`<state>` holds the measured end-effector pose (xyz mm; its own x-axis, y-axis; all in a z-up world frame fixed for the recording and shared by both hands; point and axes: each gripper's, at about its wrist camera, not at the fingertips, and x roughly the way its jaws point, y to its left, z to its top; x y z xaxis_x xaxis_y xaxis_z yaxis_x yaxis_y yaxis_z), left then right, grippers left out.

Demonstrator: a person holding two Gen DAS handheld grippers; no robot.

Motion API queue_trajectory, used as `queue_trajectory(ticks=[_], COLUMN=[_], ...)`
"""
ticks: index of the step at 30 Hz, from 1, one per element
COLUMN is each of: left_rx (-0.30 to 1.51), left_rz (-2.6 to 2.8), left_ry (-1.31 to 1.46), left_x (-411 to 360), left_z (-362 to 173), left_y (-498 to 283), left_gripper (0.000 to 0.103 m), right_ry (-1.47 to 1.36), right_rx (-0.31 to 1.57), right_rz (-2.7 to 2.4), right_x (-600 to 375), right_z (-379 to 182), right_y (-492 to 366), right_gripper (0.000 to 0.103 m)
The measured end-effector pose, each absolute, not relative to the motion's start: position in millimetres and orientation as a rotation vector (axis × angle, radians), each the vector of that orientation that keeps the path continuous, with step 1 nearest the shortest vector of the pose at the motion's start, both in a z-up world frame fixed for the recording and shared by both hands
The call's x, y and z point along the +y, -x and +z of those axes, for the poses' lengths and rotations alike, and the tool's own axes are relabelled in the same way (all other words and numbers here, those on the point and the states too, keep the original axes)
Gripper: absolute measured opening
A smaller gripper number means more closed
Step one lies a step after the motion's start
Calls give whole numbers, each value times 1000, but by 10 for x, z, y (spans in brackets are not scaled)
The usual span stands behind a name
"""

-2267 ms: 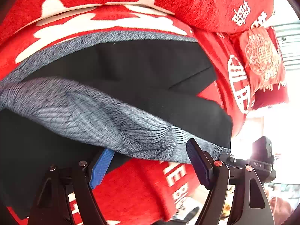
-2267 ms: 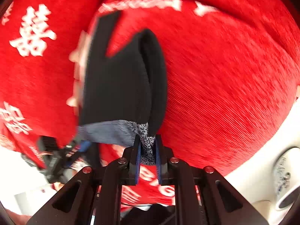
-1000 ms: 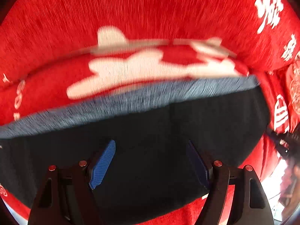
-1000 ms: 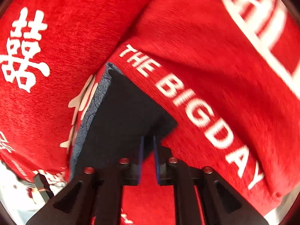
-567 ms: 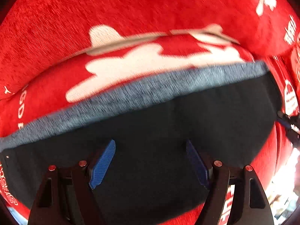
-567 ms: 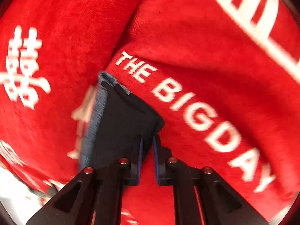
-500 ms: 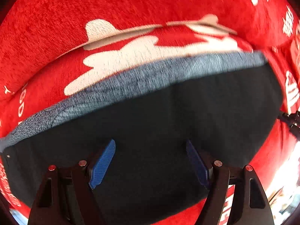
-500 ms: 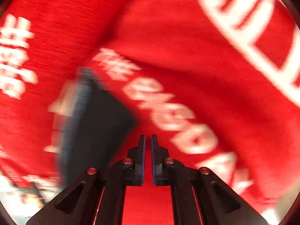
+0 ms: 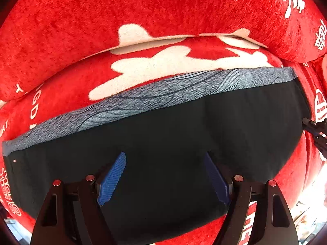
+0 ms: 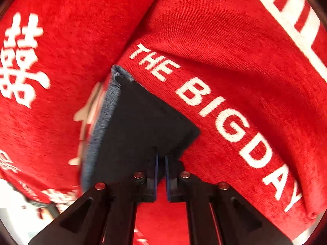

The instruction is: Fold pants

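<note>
The black pants [image 9: 173, 143] lie folded flat on the red sofa seat, with a grey patterned waistband [image 9: 155, 100] along the far edge. My left gripper [image 9: 164, 175] is open and hovers over the near middle of the fold, holding nothing. In the right wrist view the pants [image 10: 143, 126] show as a dark wedge with the grey band [image 10: 102, 122] on the left. My right gripper [image 10: 160, 159] is shut at the fold's near corner; the cloth edge meets the tips, and I cannot tell whether any is pinched.
The red seat cushion [image 10: 235, 71] carries white lettering "THE BIG DAY". The red backrest [image 9: 143, 10] rises behind the pants. The right gripper's tip [image 9: 314, 128] shows at the right edge of the left wrist view. The sofa's front edge and a bright floor lie at bottom right [image 9: 310, 210].
The pants went from hanging in my right gripper to lying folded flat on the seat. My right gripper swung off the fold's corner and has come back to it. My left gripper stayed open.
</note>
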<state>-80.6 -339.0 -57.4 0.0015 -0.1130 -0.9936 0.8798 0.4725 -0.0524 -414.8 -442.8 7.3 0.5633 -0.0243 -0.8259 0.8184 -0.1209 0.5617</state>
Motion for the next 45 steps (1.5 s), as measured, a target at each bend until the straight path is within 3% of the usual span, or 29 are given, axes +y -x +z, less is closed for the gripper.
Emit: queue_trajectory(ticks=[3, 4, 5, 9, 13, 14, 29, 39, 45], left_rx=[1380, 1381, 1382, 1403, 1404, 1405, 1417, 1356, 1402], left_rz=[-861, -859, -848, -795, -753, -742, -679, -581, -621], left_ry=[-773, -765, -759, -734, -708, -699, -551, -457, -332], left_x=[-3271, -3225, -3166, -2963, -2688, -2613, -1218, -9, 448], left_z=[-659, -655, -635, -569, -470, -447, -454, -373, -561], left_y=[777, 767, 738, 628, 454, 406, -722, -1965, -2334], left_gripper=[80, 80, 80, 80, 80, 80, 80, 80, 80], right_ry=[-1533, -1527, -1513, -1456, -1386, -1368, -1023, -696, -502], right_rx=[714, 732, 756, 800, 837, 853, 1107, 1256, 1373], right_rz=[-855, -876, -891, -871, -786, -759, -390, -2, 215], right_x=[-4389, -4376, -4357, -4256, -4041, -3977, -2565, -1299, -770], right_z=[69, 107, 162, 416, 586, 618, 882, 919, 585], right_y=[4151, 4163, 4166, 4068, 3758, 3640, 1358, -1068, -2337], right_gripper=[6, 11, 22, 26, 54, 56, 60, 60, 62])
